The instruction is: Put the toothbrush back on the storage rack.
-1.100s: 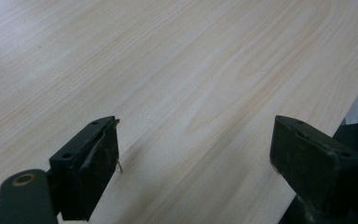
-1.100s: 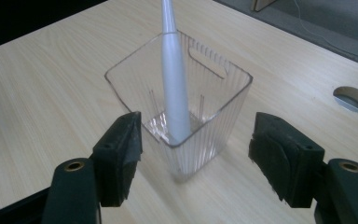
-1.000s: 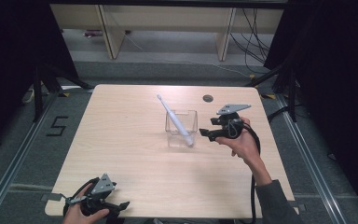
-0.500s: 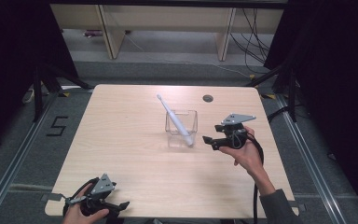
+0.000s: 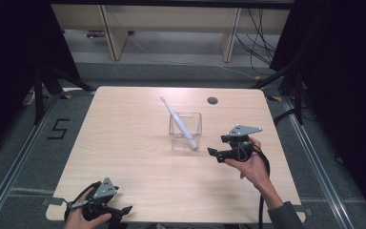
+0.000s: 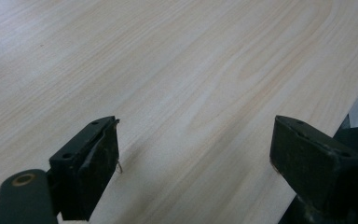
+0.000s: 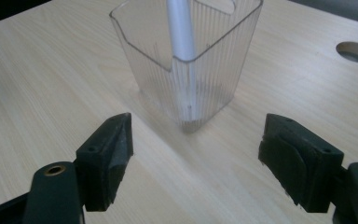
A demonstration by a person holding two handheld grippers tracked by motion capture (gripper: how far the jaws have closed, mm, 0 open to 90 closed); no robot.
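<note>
A clear ribbed plastic cup point(image 5: 186, 131) point(image 7: 186, 60) stands near the middle of the wooden table point(image 5: 138, 157). A white toothbrush point(image 5: 177, 122) point(image 7: 181, 28) leans in it, head up toward the back left. My right gripper point(image 5: 213, 154) point(image 7: 196, 161) is held by a hand just right of the cup, jaws wide open and pointing at it, a short gap away, nothing between them. My left gripper point(image 5: 124, 210) point(image 6: 193, 172) rests at the table's front left edge, open and holding nothing, over bare wood.
A round cable hole point(image 5: 212, 100) point(image 7: 355, 51) sits in the table's back right part. Metal rails run along the floor on both sides. Shelf legs and cables stand behind the table.
My right gripper has drawn back from the cup toward the front right, lower in the high view. The toothbrush stays leaning in the cup. My left gripper has barely moved.
</note>
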